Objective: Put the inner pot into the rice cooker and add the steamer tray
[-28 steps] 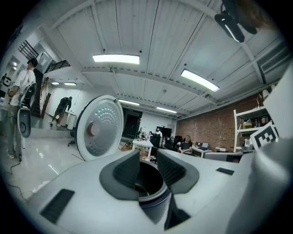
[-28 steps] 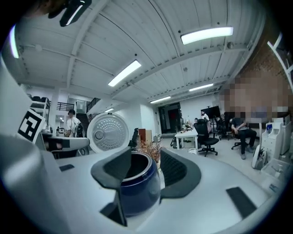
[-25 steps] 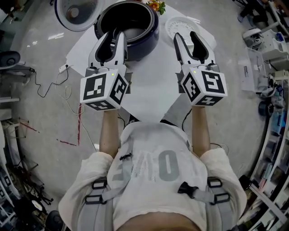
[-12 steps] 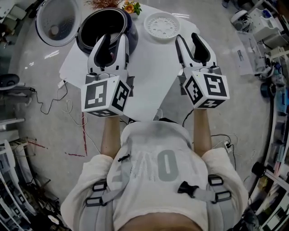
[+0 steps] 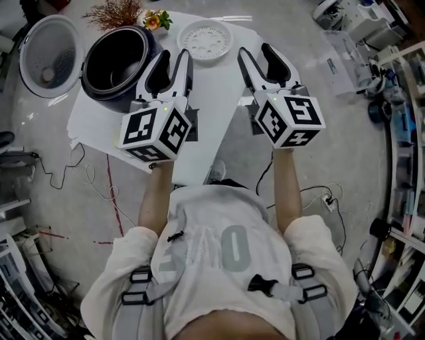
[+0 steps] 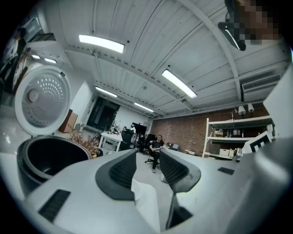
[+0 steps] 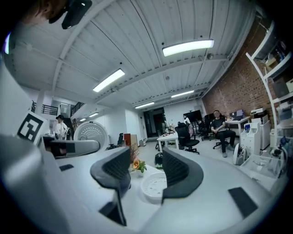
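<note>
On the white table (image 5: 212, 106): you have the rice cooker (image 5: 141, 46) at the far left corner and the steamer tray (image 5: 206, 40) at the far edge, just to its right, with a gap between them.
Rice cooker lid (image 5: 50, 53): swung fully open, standing out past the table's left side.
Inner pot (image 5: 113, 63): seated in the cooker body, its dark rim inside the cooker's rim.
Steamer tray: white, round and perforated, lying flat on the table; it is not in the cooker and neither tool touches it.
Left gripper (image 5: 176, 56): held level over the table with its tips near the cooker's right side. Your jaws stand apart, have just been opening, and hold nothing.
Right gripper (image 5: 254, 52): held level with its tips near the tray's right side. Your jaws stand apart, have just opened a little further, and hold nothing. The right gripper view shows the tray beyond the gap.
Flowers (image 5: 156, 20): at the far edge, between cooker and tray.
</note>
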The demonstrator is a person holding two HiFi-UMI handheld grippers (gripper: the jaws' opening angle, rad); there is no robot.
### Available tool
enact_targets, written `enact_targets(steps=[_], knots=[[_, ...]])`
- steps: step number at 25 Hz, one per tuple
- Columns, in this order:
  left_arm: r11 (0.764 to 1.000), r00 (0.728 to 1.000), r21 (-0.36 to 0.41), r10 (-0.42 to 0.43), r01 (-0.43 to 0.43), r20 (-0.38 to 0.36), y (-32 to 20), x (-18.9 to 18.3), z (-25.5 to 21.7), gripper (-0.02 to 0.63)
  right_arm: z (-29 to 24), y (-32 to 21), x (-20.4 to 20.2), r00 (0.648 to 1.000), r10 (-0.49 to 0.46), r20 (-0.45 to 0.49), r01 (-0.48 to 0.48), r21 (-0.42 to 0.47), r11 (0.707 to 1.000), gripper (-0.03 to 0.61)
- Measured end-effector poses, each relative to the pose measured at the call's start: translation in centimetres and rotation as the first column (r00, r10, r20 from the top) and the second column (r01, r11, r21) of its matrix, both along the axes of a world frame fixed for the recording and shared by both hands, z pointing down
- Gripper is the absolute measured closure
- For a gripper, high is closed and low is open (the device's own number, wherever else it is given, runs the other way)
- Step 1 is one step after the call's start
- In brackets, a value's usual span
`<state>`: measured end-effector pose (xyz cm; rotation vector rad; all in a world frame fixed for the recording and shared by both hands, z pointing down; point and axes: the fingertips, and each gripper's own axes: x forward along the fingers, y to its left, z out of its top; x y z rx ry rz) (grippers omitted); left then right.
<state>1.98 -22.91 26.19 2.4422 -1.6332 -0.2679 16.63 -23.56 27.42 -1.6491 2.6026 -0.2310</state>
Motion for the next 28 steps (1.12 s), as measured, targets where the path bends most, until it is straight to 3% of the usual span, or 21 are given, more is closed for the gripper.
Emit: enact_targets(steps=[6, 10, 17, 20, 24, 28], knots=[[0.984, 0.993, -0.143, -0.110, 0.103, -0.042, -5.0, 0.4, 7.0, 0.440, 4.1, -4.3, 0.7, 0.990, -0.029, -0.141, 0.022, -0.054, 0.998, 0.350], [0.945, 0.978, -0.288, -0.189, 0.157, -0.086, -9.1, -0.6, 12.8, 0.410, 8.6, -9.2, 1.1, 0.980, -0.039, -0.197, 0.012, -0.137, 0.991, 0.350], [0.851, 0.953, -0.460, -0.301, 0.252, -0.034, -16.1, -2.6, 22.3, 0.410, 16.9, -19.4, 0.0, 0.965, -0.071, -0.254, 0.000, -0.271, 0.963, 0.351], [0.821, 0.953, -0.499, -0.300, 0.275, 0.031, -18.0, -2.5, 25.9, 0.410, 20.4, -22.9, -0.3, 0.961, -0.072, -0.268, -0.020, -0.324, 0.946, 0.351], [0.776, 0.942, -0.561, -0.335, 0.288, 0.020, -18.9, -2.5, 28.7, 0.410, 24.3, -25.5, -0.3, 0.948, -0.066, -0.312, -0.058, -0.372, 0.926, 0.364], [0.763, 0.937, -0.578, -0.350, 0.290, 0.008, -20.0, -2.5, 29.7, 0.411, 26.5, -27.2, 0.1, 0.933, -0.050, -0.357, -0.104, -0.399, 0.911, 0.379]])
